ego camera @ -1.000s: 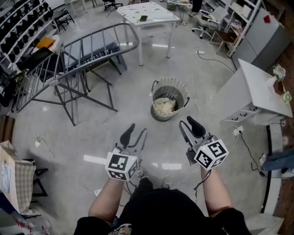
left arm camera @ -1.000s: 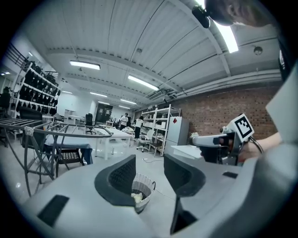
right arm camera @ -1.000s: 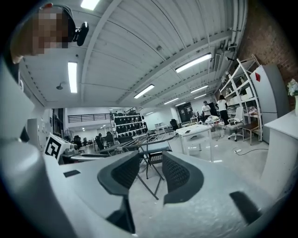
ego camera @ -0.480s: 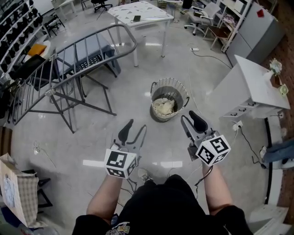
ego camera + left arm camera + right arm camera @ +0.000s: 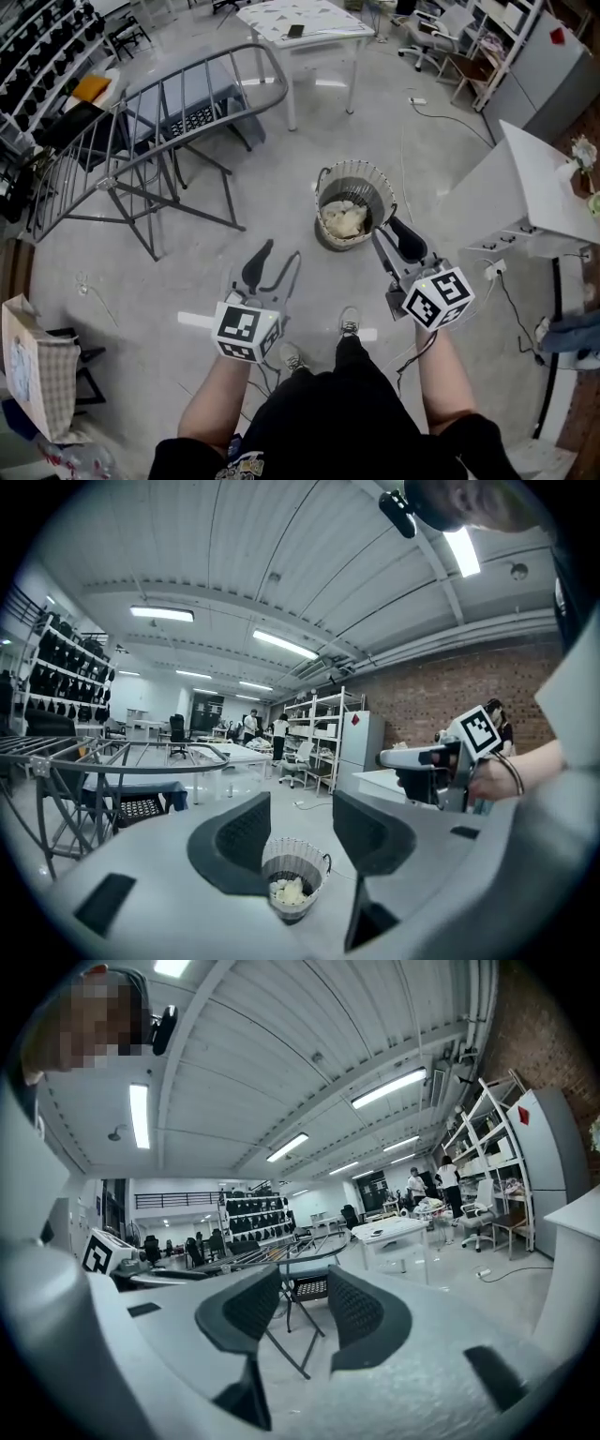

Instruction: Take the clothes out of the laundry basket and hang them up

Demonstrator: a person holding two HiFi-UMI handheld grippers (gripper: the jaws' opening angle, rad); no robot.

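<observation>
Nothing here I can actually read, tbh. The left marker cube [image 5: 246, 331] and the right marker cube [image 5: 439, 298] just show black-and-white square patterns, no letters. The red diamond sticker [image 5: 559, 36] on the tall grey cabinet [image 5: 539, 75] looks blank.

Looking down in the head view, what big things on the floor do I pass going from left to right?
grey drying rack → laundry basket → white cabinet

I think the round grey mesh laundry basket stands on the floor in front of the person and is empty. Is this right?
Not empty: the round grey mesh laundry basket stands on the floor ahead, but pale cream clothes lie inside it, as the head view shows.
</observation>
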